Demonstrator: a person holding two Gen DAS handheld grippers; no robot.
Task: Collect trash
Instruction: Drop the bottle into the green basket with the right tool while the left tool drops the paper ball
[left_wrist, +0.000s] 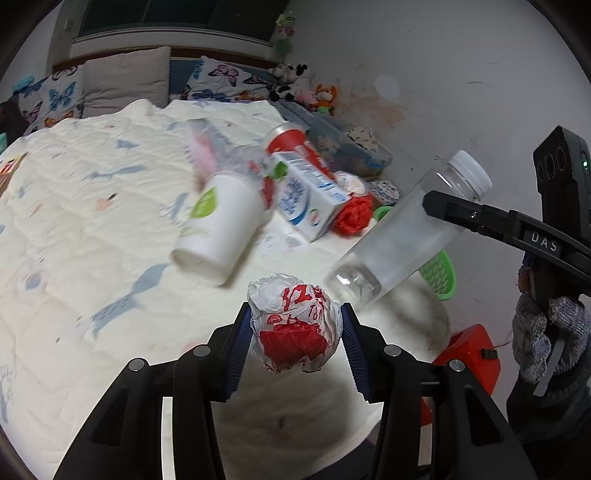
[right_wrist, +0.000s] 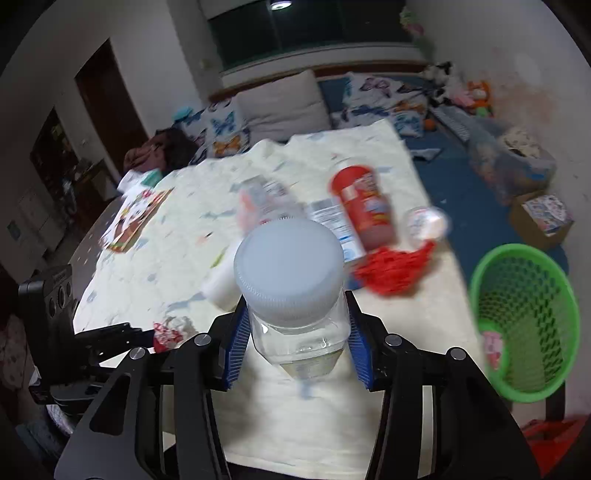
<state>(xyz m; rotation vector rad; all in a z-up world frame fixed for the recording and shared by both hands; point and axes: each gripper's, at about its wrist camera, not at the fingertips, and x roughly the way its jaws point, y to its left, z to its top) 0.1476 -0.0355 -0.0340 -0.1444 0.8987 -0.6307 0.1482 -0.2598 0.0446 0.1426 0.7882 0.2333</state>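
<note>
Both claws hold trash lifted off the bed for the basket (right_wrist: 524, 325): left claw (left_wrist: 295, 332) pinches a paper ball (left_wrist: 293, 325), right claw (right_wrist: 295, 332) a bottle (right_wrist: 295, 280).

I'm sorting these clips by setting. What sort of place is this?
Most likely a home bedroom: trash lies on a bed with a cream quilt, butterfly-print pillows lean against the headboard under a window, and stuffed toys sit along the wall.

The right gripper (right_wrist: 297, 341) jaws clamp a clear white-capped bottle (right_wrist: 291, 291) above the bedspread (right_wrist: 314, 406), near a green basket (right_wrist: 524, 321).
</note>
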